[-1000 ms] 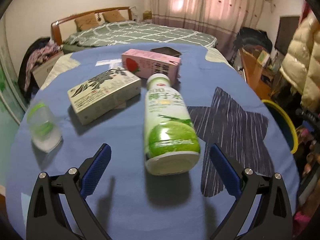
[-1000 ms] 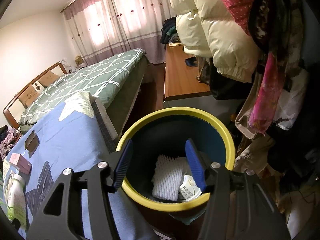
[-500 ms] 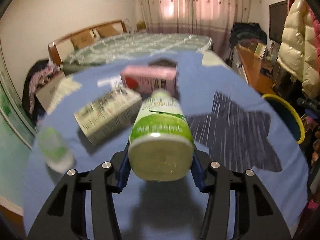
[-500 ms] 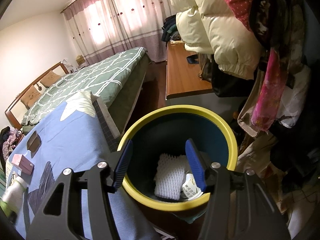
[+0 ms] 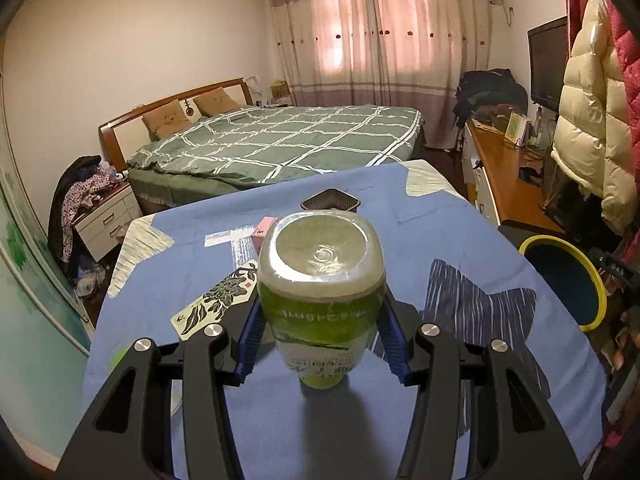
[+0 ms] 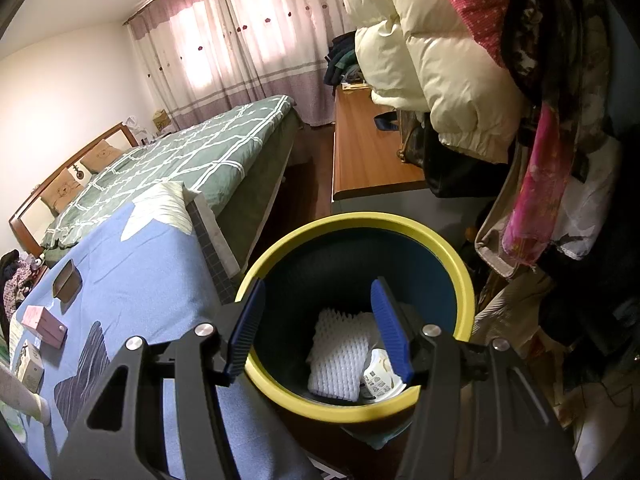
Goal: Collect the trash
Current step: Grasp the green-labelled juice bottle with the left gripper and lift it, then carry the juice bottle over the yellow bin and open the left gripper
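The left gripper [image 5: 320,330] has its blue ribbed fingers [image 5: 249,330] closed against both sides of a green-labelled plastic drink bottle with a pale translucent base [image 5: 322,280]; the bottle is held above the blue cloth-covered surface [image 5: 400,420] with its base turned toward the camera. The label print is seen mirrored and too small to read. Just behind the bottle on the left lies a cream carton printed with black leaves [image 5: 216,306], then a corner of a pink carton [image 5: 264,229], and farther on a dark ribbed tray [image 5: 330,201]. At the right edge of the surface stands a dark blue bin with a yellow rim [image 5: 592,276]

The right gripper [image 6: 320,326] hangs over that bin [image 6: 460,280], its fingers [image 6: 390,330] spread apart with nothing between them. Inside the bin lie a white foam net sleeve [image 6: 338,354] and a white printed wrapper [image 6: 380,374]
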Demonstrator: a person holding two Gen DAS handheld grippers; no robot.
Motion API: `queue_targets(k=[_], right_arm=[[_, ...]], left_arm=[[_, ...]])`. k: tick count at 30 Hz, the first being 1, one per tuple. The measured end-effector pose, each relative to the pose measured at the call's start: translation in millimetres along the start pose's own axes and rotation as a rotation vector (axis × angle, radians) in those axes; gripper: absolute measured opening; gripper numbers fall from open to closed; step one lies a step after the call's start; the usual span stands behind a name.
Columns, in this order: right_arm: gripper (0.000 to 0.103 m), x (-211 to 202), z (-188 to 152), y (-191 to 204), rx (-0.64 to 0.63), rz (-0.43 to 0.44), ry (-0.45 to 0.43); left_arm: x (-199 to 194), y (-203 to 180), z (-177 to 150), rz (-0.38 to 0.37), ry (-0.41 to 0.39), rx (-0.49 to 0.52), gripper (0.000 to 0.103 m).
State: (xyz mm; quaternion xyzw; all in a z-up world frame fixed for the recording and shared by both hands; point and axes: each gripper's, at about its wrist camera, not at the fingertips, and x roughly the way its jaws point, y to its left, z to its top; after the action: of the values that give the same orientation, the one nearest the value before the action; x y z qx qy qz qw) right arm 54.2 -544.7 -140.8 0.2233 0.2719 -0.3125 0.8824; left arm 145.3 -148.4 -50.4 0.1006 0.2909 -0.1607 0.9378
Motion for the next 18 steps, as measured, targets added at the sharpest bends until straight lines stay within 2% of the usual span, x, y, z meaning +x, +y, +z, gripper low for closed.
queue_targets(k=[8,13,18], right_arm=[[0.053,-6,-2,-2,0.007,0.019,-0.026],[0.053,-14,-4,-14,0.013,0.027,-0.032],[0.053,-23,-2,-34,0.03,0.009,-0.047]], left_arm=[[-5,-13,10,-0.057,-0.018,0.008,0.051],[-13,-39,21,-0.118,-0.041,0.045,0.051],[-17,-80,39,-0.208,-0.064,0.095,0.051]])
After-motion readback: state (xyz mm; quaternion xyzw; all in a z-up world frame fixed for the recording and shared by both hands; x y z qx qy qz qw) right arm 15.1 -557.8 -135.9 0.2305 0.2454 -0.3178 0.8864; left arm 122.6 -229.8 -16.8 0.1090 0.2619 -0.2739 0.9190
